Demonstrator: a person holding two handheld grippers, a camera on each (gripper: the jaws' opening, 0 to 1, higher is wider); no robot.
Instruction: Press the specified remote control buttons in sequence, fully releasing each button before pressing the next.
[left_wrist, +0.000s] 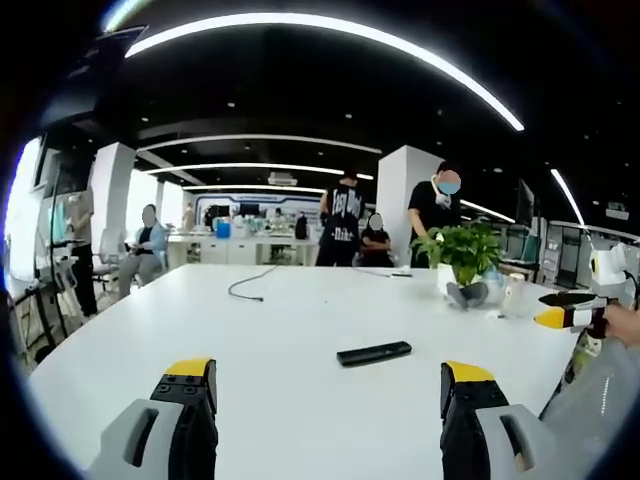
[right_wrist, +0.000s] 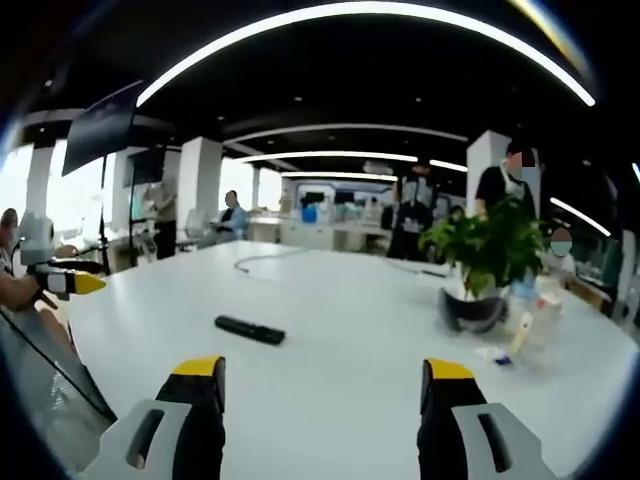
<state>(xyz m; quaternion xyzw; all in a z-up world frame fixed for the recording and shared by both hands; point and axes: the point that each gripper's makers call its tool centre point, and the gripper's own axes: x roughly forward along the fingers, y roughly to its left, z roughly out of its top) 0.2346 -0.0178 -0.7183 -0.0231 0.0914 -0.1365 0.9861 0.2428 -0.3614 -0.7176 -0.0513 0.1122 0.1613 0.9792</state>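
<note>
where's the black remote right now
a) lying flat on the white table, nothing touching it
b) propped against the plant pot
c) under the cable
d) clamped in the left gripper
a: the remote lies flat on the white table, apart from both grippers, the potted plant and the cable.

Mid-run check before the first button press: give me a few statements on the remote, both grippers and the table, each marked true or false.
1. The remote control lies flat on the white table. True.
2. The left gripper is shut on the remote. False: its jaws stand wide apart with nothing between them, short of the remote.
3. The right gripper is open. True.
4. A potted plant stands on the table. True.
5. The black cable touches the remote. False: it lies farther back, apart from it.
</note>
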